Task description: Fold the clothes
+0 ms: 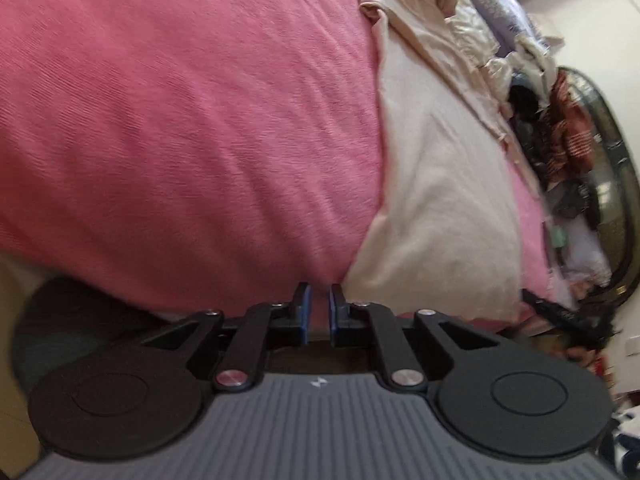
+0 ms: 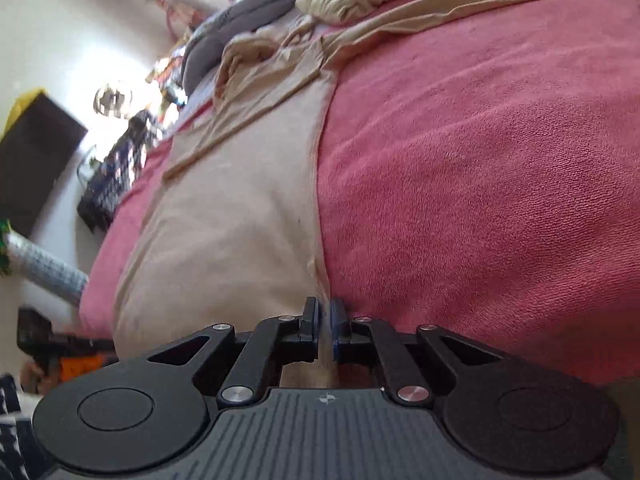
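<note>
Beige garment (image 1: 432,216), one, lies on one pink bedspread (image 1: 180,120).

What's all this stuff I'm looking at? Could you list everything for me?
bedspread: one, pink, covering the bed
beige garment: one, beige, spread flat on the bedspread
heap of clothes: one, cream and pale, at the far end of the bed
grey bedding: one bundle, grey, beside the heap
left gripper: one, black with blue pads, at the garment's near edge, narrow gap, nothing seen in it
right gripper: one, black with blue pads, closed on the garment's near edge
</note>
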{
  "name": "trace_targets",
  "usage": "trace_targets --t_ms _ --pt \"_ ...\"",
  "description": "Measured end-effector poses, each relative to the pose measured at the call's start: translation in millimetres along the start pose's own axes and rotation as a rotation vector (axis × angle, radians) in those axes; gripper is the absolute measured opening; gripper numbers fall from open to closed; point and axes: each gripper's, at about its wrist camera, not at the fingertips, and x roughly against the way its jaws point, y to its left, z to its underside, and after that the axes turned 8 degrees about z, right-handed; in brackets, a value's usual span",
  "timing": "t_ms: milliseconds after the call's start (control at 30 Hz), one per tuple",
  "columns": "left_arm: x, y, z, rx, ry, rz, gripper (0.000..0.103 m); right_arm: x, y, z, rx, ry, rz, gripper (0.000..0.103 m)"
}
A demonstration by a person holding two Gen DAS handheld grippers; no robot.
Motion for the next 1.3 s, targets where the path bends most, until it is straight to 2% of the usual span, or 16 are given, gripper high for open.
trace_targets --t_ms 100,133,167,200,233,267,467,600,733,867,967,1000,1033,1067,1100,1300 --pt "33.9 -20.0 -5.4 -0.128 -0.108 -0.105 0.01 23.7 0.5 -8.4 0.086 -0.03 0.108 0.028" --pt "45.1 -26.8 -7.3 -0.171 -0.144 -0.14 0.011 33.5 -2.4 -13.8 0.085 -0.072 0.137 0.043" --pt "46.8 -40.5 -15.1 -0.221 -0.185 -0.127 0.018 41.1 -9.2 -22.6 0.052 -0.145 0.155 0.055" --pt "48.4 -54.3 -22.9 -0.272 -0.226 -0.114 0.037 48.7 -16.1 -31.5 0.018 -0.218 0.173 0.057" --pt "41.8 -72.2 -31.1 -0.332 -0.256 -0.113 0.046 51.8 -24.8 -41.0 -0.037 -0.288 0.19 0.057" --pt "31.4 -90.0 -39.2 -0.395 -0.276 -0.115 0.052 52.9 -34.5 -50.8 -0.103 -0.345 0.203 0.057" --pt "-92.3 -189.6 -82.2 -0.661 -0.285 -0.13 0.054 33.3 -89.9 -102.2 -0.459 -0.631 0.267 0.062" --pt "-170.0 -243.3 -95.3 -0.854 -0.313 -0.22 0.054 -1.3 -134.6 -140.0 -0.61 -0.68 0.325 0.067" --pt "-213.5 -249.9 -121.9 -0.731 -0.336 -0.089 0.057 -30.2 -165.3 -184.8 -0.64 -0.647 0.408 0.069" --pt "-253.4 -225.7 -119.0 -0.675 -0.325 -0.128 0.059 -47.0 -188.1 -209.0 -0.692 -0.707 0.485 0.069" --pt "-254.1 -224.8 -112.3 -0.708 -0.324 -0.099 0.077 -58.7 -196.6 -224.6 -0.65 -0.74 0.577 0.07" --pt "-256.1 -225.0 -111.8 -0.718 -0.314 -0.095 0.081 -60.5 -196.1 -229.5 -0.645 -0.741 0.595 0.069" --pt "-257.8 -226.1 -111.3 -0.73 -0.308 -0.097 0.082 -62.3 -195.9 -232.6 -0.647 -0.737 0.612 0.057" --pt "-258.9 -227.0 -110.6 -0.739 -0.304 -0.104 0.083 -63.2 -196.6 -235.6 -0.656 -0.726 0.63 0.027" --pt "-259.9 -227.5 -109.5 -0.747 -0.301 -0.109 0.084 -62.4 -198.8 -236.7 -0.672 -0.707 0.624 0.013" --pt "-252.3 -221.3 -114.7 -0.711 -0.308 -0.06 0.084 -28.5 -168.8 -241.7 -0.518 -0.725 0.554 0.01"
